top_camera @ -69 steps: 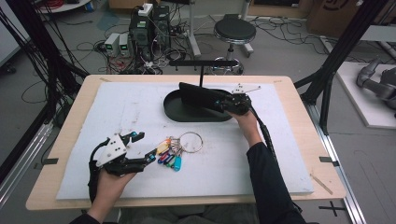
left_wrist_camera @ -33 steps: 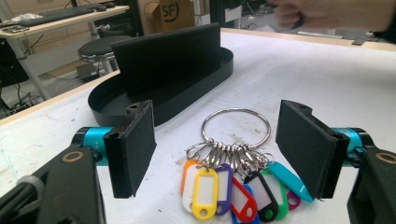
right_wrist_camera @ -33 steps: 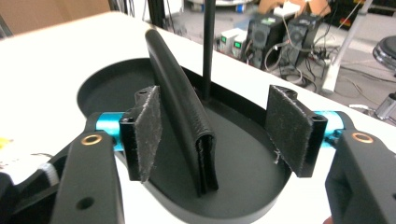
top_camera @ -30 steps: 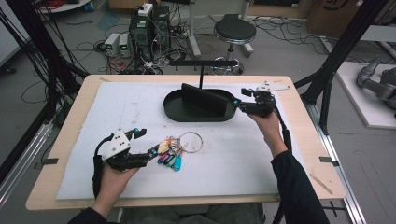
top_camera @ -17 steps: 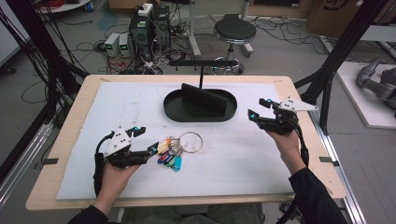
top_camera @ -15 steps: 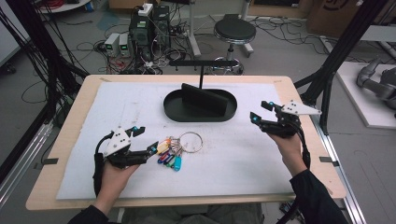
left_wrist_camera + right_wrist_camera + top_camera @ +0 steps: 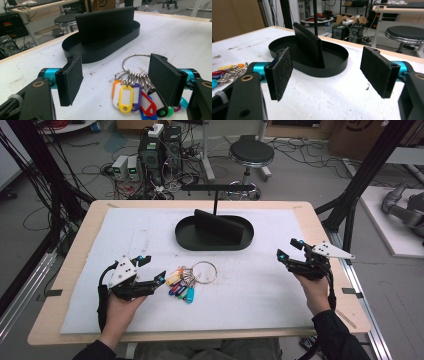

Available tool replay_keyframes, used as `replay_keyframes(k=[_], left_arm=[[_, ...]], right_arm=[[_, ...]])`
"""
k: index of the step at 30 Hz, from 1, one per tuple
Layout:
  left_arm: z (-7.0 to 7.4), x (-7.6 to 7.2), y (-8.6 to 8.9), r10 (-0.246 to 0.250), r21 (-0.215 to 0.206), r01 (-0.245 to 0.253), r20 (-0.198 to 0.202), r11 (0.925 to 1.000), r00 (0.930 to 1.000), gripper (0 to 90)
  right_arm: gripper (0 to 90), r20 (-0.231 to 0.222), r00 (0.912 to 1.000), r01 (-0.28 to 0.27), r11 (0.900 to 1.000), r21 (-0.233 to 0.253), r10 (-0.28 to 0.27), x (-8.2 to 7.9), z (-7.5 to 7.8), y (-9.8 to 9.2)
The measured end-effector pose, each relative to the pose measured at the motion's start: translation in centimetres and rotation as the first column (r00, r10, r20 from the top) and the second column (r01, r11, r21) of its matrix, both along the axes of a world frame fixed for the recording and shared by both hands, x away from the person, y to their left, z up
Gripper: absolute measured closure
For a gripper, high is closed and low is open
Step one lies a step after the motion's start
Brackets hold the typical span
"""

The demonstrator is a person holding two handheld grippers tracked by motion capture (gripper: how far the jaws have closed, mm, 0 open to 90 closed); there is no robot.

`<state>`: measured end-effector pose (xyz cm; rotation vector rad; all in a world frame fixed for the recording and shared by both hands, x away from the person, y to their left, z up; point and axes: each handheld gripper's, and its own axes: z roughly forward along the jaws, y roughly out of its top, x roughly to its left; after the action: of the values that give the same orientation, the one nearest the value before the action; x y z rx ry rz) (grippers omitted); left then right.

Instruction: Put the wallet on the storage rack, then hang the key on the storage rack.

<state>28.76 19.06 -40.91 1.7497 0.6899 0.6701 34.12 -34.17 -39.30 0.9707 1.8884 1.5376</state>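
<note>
White foam mat (image 7: 150,230) covers the table nearly to its wooden edges. Key bunch (image 7: 187,279) lies near the front centre, ring toward the black oval tray (image 7: 214,237). Left gripper (image 7: 154,270) sits just beside the tags, jaws spread, touching nothing. Right gripper (image 7: 290,251) hovers near the mat's right edge, jaws spread, empty. Bare mat lies open between it and the keys.
</note>
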Motion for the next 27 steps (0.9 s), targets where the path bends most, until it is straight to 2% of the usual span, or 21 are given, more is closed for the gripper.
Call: replay_keyframes(k=[5,16,21,23,27], left_arm=[[0.1,-0.2,-0.2,-0.007,0.009,0.007,0.008,0.9999,0.9999,27.9],[0.1,0.2,0.4,0.006,-0.009,-0.006,0.000,0.9999,1.0000,27.9],[0.1,0.3,0.6,0.010,-0.028,-0.011,-0.013,0.9996,0.9999,27.9],[0.0,0.3,0.7,0.002,-0.051,-0.004,-0.025,0.9987,0.9997,27.9],[0.0,0.5,1.0,-0.006,-0.054,0.003,-0.046,0.9985,0.9989,27.2]], right_arm=[[26.2,-0.010,0.9999,0.013,1.000,-0.017,-0.013,0.1,-0.4,0.0],[25.6,-0.003,0.9996,0.027,0.999,-0.025,-0.027,-0.1,-0.6,-0.3],[25.1,-0.009,0.9983,0.057,0.998,-0.027,-0.057,-0.2,-0.7,-0.7],[25.1,-0.010,0.9974,0.071,0.997,-0.022,-0.071,-0.2,-0.7,-0.8],[25.2,-0.002,0.9975,0.071,0.997,-0.028,-0.071,-0.3,-0.6,-0.6]])
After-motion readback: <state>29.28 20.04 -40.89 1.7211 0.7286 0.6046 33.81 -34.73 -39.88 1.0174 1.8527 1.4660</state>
